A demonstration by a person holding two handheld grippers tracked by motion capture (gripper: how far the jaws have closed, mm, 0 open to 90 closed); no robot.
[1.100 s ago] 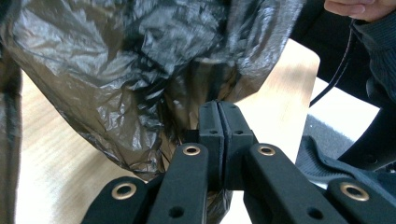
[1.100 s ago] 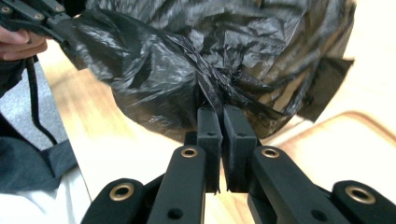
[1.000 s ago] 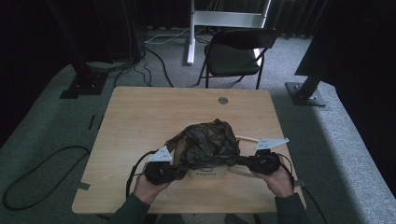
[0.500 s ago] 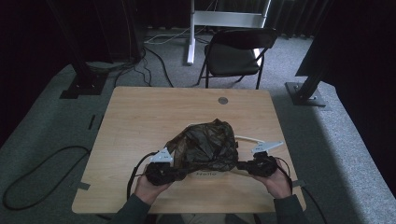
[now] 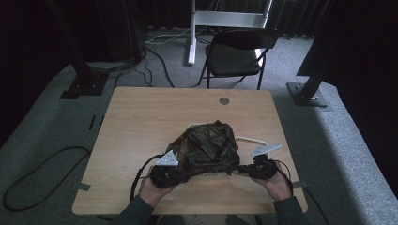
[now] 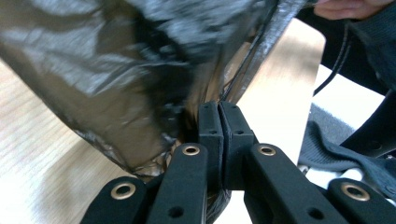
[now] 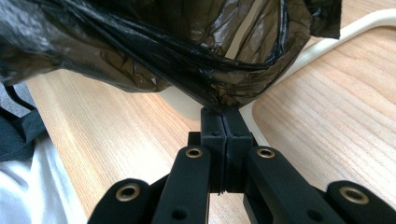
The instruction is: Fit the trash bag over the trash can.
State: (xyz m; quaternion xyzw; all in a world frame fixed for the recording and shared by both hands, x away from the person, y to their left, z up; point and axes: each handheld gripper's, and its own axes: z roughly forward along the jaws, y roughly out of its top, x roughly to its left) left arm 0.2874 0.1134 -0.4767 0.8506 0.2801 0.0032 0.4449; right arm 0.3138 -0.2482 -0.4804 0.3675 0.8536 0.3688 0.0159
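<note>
Two grippers hold one thin black bag (image 5: 206, 150) by its edges near the front of the table (image 5: 141, 122). The left gripper (image 6: 218, 109) has its jaws pressed together on the film at the bag's left side, and the right gripper (image 7: 225, 115) is closed in the same way on a gathered, stretched fold at the right side. The bag stands as a crumpled mound between them, and something pale and curved, maybe a white hanger (image 5: 251, 140), lies under or in it and comes out at the right.

The first risk, I think, is tearing. In the right gripper view the film is pulled into tight lines that meet at the jaws, so a strong pull apart or upward could rip it there. The second risk is slipping: each gripper catches only a small pinch of smooth plastic, and a quick jerk could free one side, so the mound collapses. Third, if the bag is lifted or dragged, the white thing may catch in it and slide across the table toward the edge. I cannot tell whether the bag's mouth is open.
</note>
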